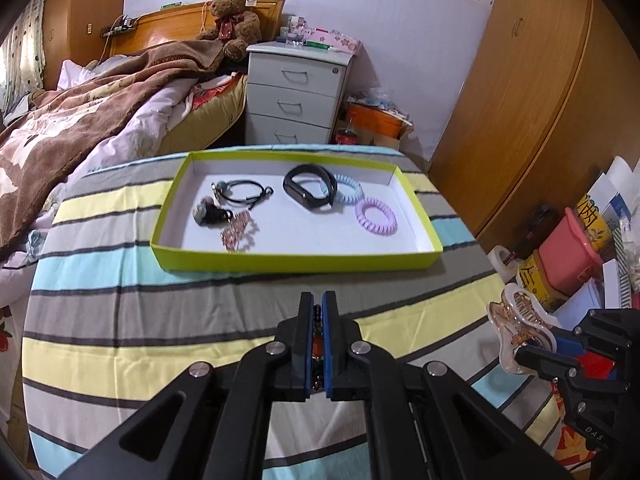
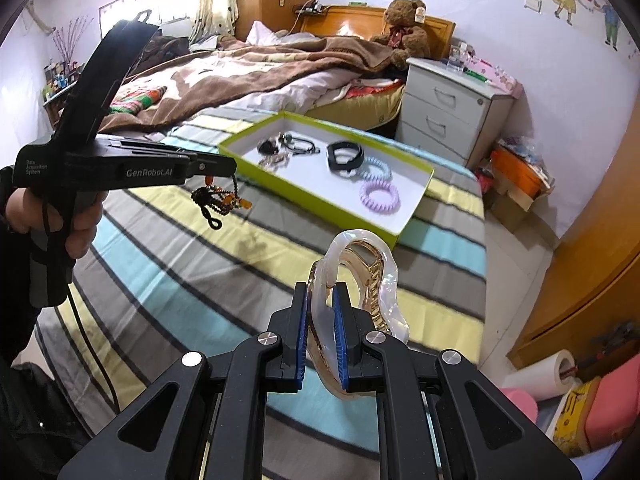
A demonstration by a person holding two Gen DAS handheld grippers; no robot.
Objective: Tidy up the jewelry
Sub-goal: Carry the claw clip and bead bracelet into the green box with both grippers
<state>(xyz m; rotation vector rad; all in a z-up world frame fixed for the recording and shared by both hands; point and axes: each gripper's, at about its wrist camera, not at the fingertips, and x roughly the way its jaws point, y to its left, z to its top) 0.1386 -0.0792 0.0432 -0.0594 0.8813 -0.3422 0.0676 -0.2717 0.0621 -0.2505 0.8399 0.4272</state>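
Left claw (image 1: 318,308): jaws nearly closed, pinching a dark beaded bracelet (image 1: 317,344) with orange beads between the blue pads. From the right wrist view the same bracelet (image 2: 218,200) dangles below that claw (image 2: 224,168), clear of the striped cloth (image 2: 192,280) that covers the desk. A hand (image 2: 76,220) grips the handle.

Right claw (image 2: 323,300): jaws narrow, clamped on a pearly, gold-toothed hair claw clip (image 2: 360,280), which stands upright between the blue pads. Left wrist view shows the clip (image 1: 520,320) at the desk's right edge, raised off the cloth.

Green-rimmed tray (image 1: 424,216), white inside, sits on the cloth ahead of both claws. Contents:
- black fitness band (image 1: 310,186), centre-back, resting against a pale blue spiral hair tie (image 1: 350,194)
- lilac spiral hair tie (image 1: 376,220), just in front of the blue one, apart from it
- black cord bracelet (image 1: 244,192), left-back
- dark fuzzy item (image 1: 206,212) and pinkish clips (image 1: 240,234), left-front; detail too blurred to identify.

Behind the desk: bed, white drawer unit (image 1: 296,96), teddy bear (image 1: 234,20).
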